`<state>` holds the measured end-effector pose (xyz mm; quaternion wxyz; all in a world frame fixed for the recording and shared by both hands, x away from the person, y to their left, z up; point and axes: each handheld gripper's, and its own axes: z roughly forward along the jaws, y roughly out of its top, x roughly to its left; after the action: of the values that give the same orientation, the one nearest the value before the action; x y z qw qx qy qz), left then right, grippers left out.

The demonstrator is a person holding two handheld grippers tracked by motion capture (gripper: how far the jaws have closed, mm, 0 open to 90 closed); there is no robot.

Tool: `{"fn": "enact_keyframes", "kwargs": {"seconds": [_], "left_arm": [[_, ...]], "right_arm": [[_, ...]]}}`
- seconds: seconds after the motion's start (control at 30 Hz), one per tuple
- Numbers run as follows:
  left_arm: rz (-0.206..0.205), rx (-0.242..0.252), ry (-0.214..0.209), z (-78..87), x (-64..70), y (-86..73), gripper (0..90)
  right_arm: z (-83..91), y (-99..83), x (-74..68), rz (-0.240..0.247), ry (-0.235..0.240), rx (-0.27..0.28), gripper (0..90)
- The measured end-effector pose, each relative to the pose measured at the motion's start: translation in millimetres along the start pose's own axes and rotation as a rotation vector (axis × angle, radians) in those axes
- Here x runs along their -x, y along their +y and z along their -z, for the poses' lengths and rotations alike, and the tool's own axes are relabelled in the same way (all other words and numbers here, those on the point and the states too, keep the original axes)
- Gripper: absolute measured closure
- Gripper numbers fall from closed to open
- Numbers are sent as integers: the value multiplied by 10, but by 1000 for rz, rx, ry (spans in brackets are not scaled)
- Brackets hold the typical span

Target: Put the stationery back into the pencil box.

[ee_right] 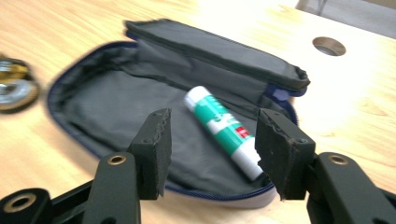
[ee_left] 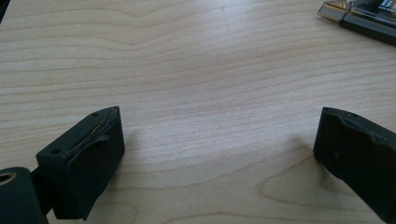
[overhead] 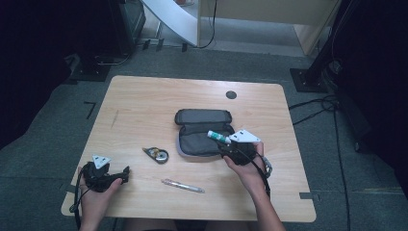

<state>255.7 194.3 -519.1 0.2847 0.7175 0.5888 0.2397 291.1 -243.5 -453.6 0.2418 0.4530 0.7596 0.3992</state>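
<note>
So the right claw (ee_right: 212,149) is spread apart and hanging over the near right edge of the open pencil case (ee_right: 116,107), gripping nothing. The glue stick (ee_right: 222,130) lies inside the case, on its right side. Left claw (ee_left: 217,154) is wide apart too, low over bare tabletop (ee_left: 196,70) at the near left. A pen (overhead: 183,186) and tape dispenser (overhead: 157,154) sit between the two claws.

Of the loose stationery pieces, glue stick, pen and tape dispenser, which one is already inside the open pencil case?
The glue stick, white with a green label, lies inside the open pencil case. The pen and tape dispenser lie on the bare table.
</note>
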Motion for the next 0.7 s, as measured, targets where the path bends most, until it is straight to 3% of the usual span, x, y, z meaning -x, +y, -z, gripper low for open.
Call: {"fn": "enact_keyframes", "kwargs": {"seconds": [0.3, 0.4, 0.7], "left_arm": [[0, 0, 0, 0, 0, 0, 21], [0, 0, 0, 0, 0, 0, 21], [0, 0, 0, 0, 0, 0, 21]], "right_arm": [[192, -50, -248, 31, 108, 14, 520], [208, -74, -302, 38, 128, 15, 522], [214, -244, -523, 76, 249, 10, 554]]}}
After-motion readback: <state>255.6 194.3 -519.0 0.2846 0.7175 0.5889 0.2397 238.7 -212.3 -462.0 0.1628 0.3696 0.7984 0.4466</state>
